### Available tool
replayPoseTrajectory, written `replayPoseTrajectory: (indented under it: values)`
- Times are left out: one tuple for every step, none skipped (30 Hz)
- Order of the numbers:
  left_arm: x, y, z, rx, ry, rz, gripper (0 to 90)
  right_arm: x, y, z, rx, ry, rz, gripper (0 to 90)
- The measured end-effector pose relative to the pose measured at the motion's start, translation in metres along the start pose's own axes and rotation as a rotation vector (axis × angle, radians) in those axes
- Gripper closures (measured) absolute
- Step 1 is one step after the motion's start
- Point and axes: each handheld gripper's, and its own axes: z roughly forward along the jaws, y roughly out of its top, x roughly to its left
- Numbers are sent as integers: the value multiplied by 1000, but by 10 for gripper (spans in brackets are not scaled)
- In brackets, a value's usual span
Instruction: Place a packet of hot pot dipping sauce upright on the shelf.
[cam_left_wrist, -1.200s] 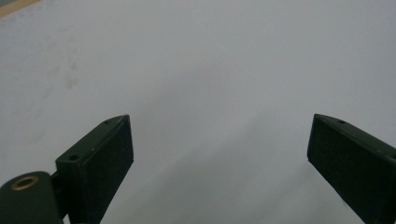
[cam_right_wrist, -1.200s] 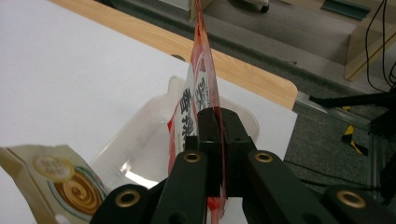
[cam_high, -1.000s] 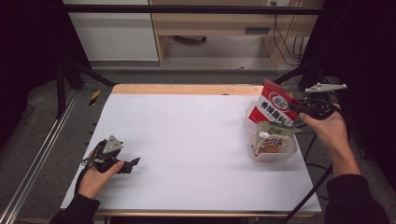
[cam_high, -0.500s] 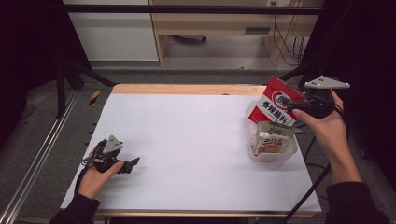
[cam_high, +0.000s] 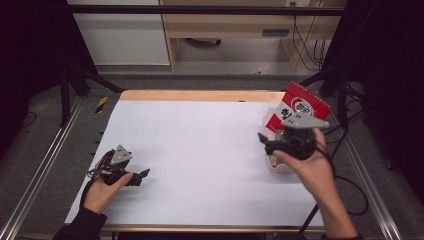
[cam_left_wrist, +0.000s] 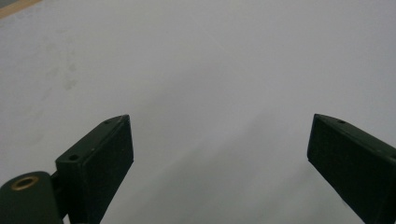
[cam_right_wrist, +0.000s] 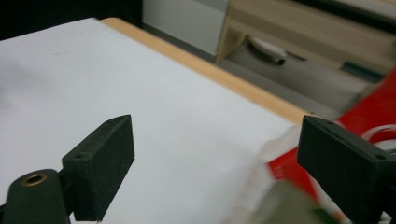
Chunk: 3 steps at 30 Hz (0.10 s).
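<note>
Since the earlier frame, my right gripper (cam_high: 265, 142) has swung away from the red bag's (cam_high: 299, 107) far-right side and now hovers in front of it, over the clear tub (cam_high: 280, 167) at the table's (cam_high: 200, 150) right edge. Its jaws stand wide apart and hold nothing; in the right gripper view the red bag (cam_right_wrist: 373, 126) sits blurred beside the right-hand jaw. My left gripper (cam_high: 141, 175) rests low on the white table near the front left corner, unmoved, jaws spread wide over bare table (cam_left_wrist: 210, 70), gripping nothing.
</note>
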Motion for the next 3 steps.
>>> replayPoseTrajectory:
  values:
    - [0, 0, 0, 0, -1, 1, 68, 10, -6, 3, 8, 13, -2, 112]
    - [0, 0, 0, 1, -2, 2, 68, 20, -12, 8, 13, 14, -10, 114]
    - [0, 0, 1, 3, -1, 4, 68, 30, -19, 13, 29, 30, -4, 111]
